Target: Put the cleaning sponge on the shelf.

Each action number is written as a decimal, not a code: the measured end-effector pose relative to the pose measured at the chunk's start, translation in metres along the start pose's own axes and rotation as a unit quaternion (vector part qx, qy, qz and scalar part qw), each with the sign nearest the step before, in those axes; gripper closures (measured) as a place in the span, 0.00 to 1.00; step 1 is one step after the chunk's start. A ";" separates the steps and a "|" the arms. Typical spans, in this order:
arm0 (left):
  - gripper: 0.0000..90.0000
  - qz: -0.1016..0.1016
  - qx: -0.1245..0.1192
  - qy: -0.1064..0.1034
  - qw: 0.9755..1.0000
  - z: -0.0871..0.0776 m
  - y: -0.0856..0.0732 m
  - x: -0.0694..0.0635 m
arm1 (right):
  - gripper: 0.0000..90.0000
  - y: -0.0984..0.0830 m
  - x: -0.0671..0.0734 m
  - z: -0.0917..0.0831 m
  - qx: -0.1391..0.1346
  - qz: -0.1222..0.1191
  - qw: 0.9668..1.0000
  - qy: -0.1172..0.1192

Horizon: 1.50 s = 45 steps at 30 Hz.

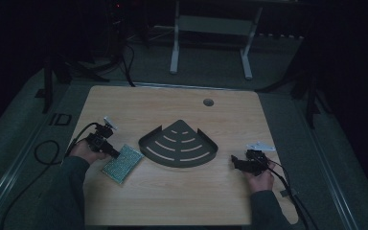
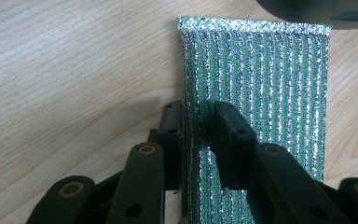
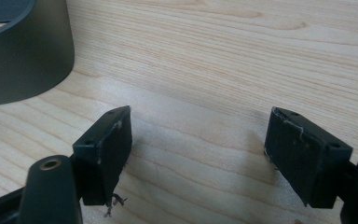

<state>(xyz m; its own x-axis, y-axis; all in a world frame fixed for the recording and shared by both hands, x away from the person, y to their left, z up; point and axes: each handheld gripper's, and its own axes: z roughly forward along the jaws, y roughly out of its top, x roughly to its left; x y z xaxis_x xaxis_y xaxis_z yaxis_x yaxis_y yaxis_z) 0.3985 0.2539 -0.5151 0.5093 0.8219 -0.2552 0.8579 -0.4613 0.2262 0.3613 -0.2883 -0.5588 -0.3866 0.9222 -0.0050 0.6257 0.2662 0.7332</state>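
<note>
On the pale wooden table (image 1: 172, 201), a flat rectangular scouring pad of green and silver metallic weave (image 1: 122, 164) lies near the left front, just left of a dark grey fan-shaped metal corner shelf with curved slots (image 1: 178, 143) that sits in the middle. The left gripper (image 1: 117, 154) reaches the pad's near left edge; in the left gripper view its two black jaws are clamped on a narrow strip along that edge of the pad (image 2: 261, 84), the fabric pinched up between the pads (image 2: 213, 122) while the rest lies flat on the wood. The shelf's dark rim (image 2: 307, 11) shows just beyond the pad's far end. The right gripper (image 1: 234, 160) rests on the table at the right, near the shelf's right corner but apart from it. Its jaws stand wide apart over bare wood (image 3: 200, 135), holding nothing, with the shelf's curved wall (image 3: 23, 60) off to the far left.
</note>
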 end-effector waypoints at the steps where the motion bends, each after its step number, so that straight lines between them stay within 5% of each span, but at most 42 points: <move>1: 0.82 0.000 0.000 0.000 1.000 0.000 0.000 0.000 | 0.25 0.000 0.000 0.000 0.000 0.000 1.000 0.000; 12: 0.89 -0.027 0.043 -0.032 0.998 0.002 0.011 0.006 | 0.25 0.000 0.000 0.000 0.000 -0.001 1.000 0.000; 20: 0.99 -0.017 0.067 -0.004 0.998 0.001 0.017 -0.002 | 0.25 0.000 0.000 0.000 0.000 -0.001 1.000 0.001; 45: 1.00 -0.009 0.026 -0.012 1.000 -0.043 0.012 -0.005 | 0.25 0.000 0.000 0.000 0.000 -0.001 1.000 0.001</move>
<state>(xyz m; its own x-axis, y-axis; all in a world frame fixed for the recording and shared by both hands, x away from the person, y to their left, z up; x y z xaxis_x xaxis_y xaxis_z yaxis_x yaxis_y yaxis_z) 0.4038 0.2587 -0.4709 0.4949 0.8223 -0.2807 0.8689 -0.4639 0.1730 0.3615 -0.2885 -0.5588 -0.3885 0.9214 -0.0052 0.6251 0.2677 0.7332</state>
